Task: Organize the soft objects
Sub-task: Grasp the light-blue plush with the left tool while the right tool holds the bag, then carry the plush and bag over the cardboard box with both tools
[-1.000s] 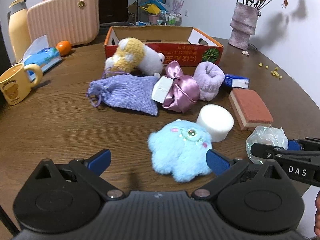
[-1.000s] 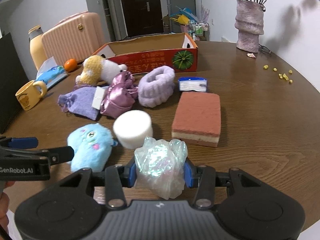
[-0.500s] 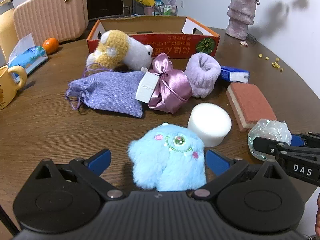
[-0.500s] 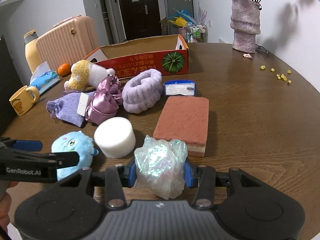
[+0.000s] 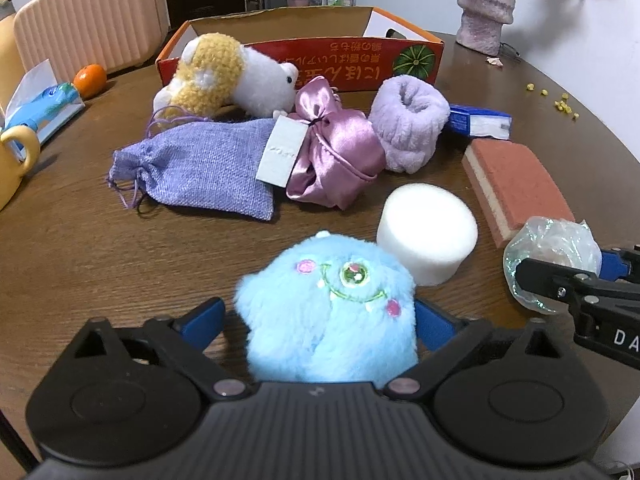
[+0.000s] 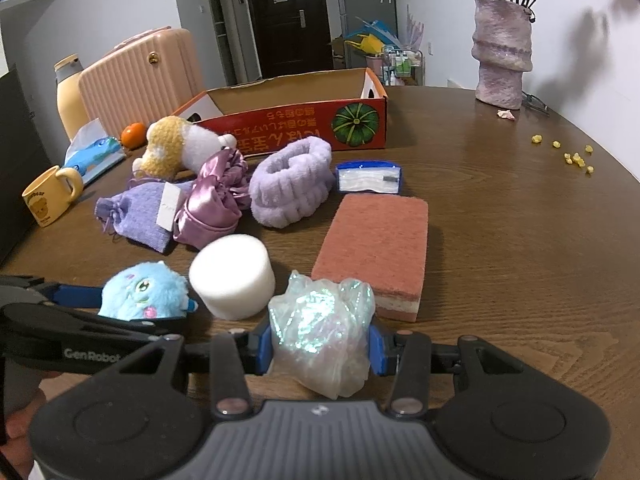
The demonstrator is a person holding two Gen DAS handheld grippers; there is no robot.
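Note:
My left gripper is open around a fluffy blue plush monster, which sits between the blue fingers on the table; it also shows in the right wrist view. My right gripper is shut on a crinkled iridescent plastic bag, seen at the right in the left wrist view. Ahead lie a white foam cylinder, a purple knit pouch, a satin purple bundle, a lilac fuzzy band, a yellow-white plush and a red cardboard box.
A red-brown sponge block lies right of the foam cylinder, with a blue tissue pack behind it. A yellow mug, tissue box, orange, pink case stand left; a vase back right.
My left gripper has moved forward so the blue plush now sits between its fingers. My right gripper has kept hold of the plastic bag and drifted slightly.

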